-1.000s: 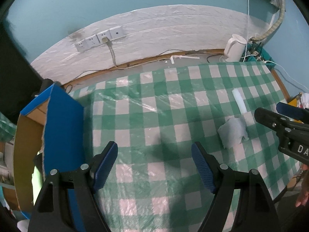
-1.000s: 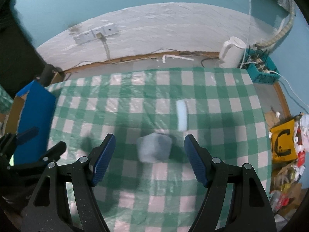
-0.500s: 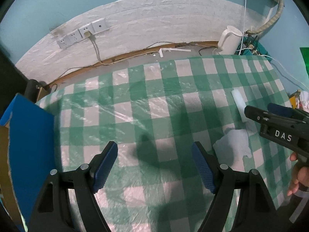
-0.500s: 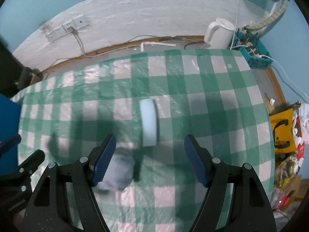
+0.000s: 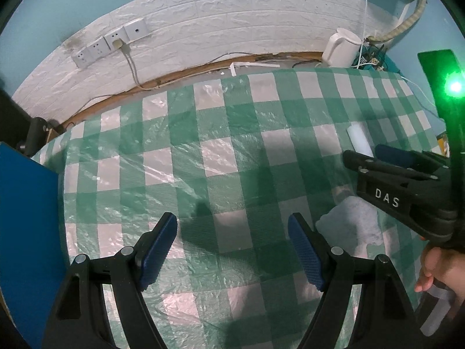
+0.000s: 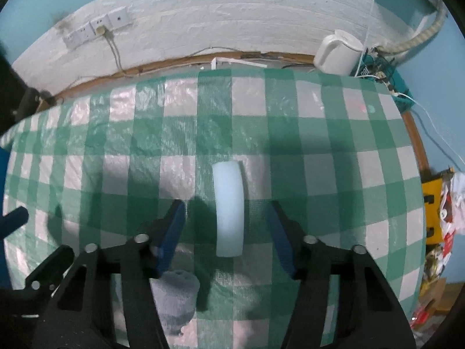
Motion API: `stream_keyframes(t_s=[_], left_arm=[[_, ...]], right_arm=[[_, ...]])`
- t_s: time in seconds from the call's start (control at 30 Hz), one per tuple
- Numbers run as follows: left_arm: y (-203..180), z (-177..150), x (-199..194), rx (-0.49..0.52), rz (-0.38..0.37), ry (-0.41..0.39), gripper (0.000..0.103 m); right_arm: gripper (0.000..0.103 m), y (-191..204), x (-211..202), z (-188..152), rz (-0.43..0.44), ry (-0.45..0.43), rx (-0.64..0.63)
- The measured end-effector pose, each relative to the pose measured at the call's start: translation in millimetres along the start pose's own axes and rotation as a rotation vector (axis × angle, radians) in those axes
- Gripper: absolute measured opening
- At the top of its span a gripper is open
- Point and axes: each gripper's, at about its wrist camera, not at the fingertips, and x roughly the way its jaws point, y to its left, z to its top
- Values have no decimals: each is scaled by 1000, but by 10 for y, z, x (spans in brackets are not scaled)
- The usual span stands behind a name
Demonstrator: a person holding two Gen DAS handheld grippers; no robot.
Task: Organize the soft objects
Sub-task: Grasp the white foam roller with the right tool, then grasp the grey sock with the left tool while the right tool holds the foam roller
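Between my right tool's (image 6: 226, 226) spread jaws, a white foam strip (image 6: 228, 209) is lying on the table (image 6: 334, 157); the left tool (image 5: 232, 241) is hovering released. I'm risking snagging the gray cloth (image 6: 177, 299) underneath.

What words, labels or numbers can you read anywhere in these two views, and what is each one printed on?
"DAS": white letters on the black body of the right tool, seen in the left wrist view.
Yellow bag at the table's right edge: black marking, only partly in view, not readable.
Red and white packaging beside it: print too small and blurred to read.
Wall sockets: no legible text.
Nothing else carries readable text.
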Motion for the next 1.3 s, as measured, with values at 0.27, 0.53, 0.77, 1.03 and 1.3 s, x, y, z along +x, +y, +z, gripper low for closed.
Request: stream_keyframes(t_s=[0.27,0.53,0.77,1.03,1.3], left_arm=[[-23,5,-3,-4,-21,3,80],[-170,14,-86,-7,-78,-12,85],[-402,2,-125,37,-113,-8,86],[-690,-42,-92,102,-120,5,88],[-870,-137,175,131,-111,68,88]], right_arm=[[15,-54,18,-28,10,7,7],[15,-157,-152,-154,63,-6,56],[15,-341,-337,-303,91,-4,121],[15,-530,-562,-479,81,-9,153],[15,-627,-691,-568,86,-21,165]])
